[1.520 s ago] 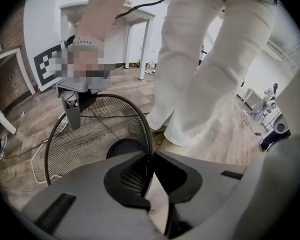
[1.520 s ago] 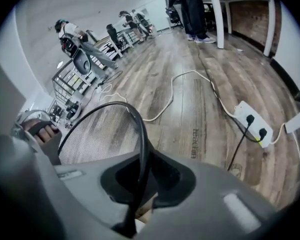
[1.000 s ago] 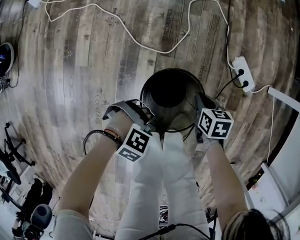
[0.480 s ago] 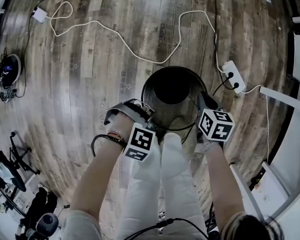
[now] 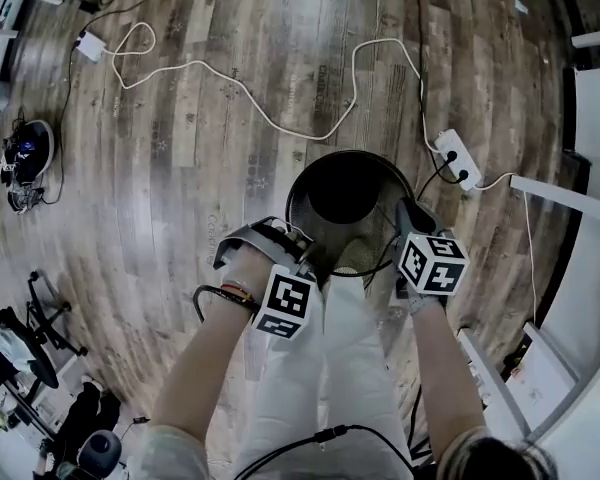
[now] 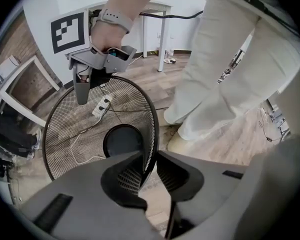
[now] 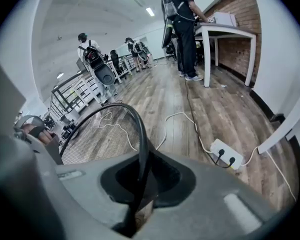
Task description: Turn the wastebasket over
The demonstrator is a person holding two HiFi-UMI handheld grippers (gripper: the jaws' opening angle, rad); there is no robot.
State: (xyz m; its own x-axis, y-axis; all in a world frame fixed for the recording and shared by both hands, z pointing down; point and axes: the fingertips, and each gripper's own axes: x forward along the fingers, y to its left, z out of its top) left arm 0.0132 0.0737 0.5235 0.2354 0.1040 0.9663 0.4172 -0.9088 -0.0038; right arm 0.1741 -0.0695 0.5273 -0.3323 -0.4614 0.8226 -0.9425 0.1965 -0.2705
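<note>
The wastebasket (image 5: 325, 230) is a black wire-mesh bin, mouth up, straight in front of the person's legs. My left gripper (image 5: 305, 258) has the near-left rim between its jaws. Those jaws have just been opening a little, and the rim and mesh wall (image 6: 75, 129) still sit pinched between them at the left gripper (image 6: 151, 171). My right gripper (image 5: 400, 218) is shut on the near-right rim; the black rim (image 7: 135, 129) runs straight into the right gripper (image 7: 140, 184). The bin's solid round bottom (image 6: 122, 139) shows through the mouth.
A white cable (image 5: 250, 98) snakes over the wooden floor to a power strip (image 5: 455, 158) just right of the bin. White furniture (image 5: 580, 298) stands at the right edge. White-trousered legs (image 5: 340, 368) are close behind the bin. People stand far off by a table (image 7: 225, 31).
Both grippers have risen together with the wastebasket between them; it stays mouth up. The cable and power strip have slid down the head view.
</note>
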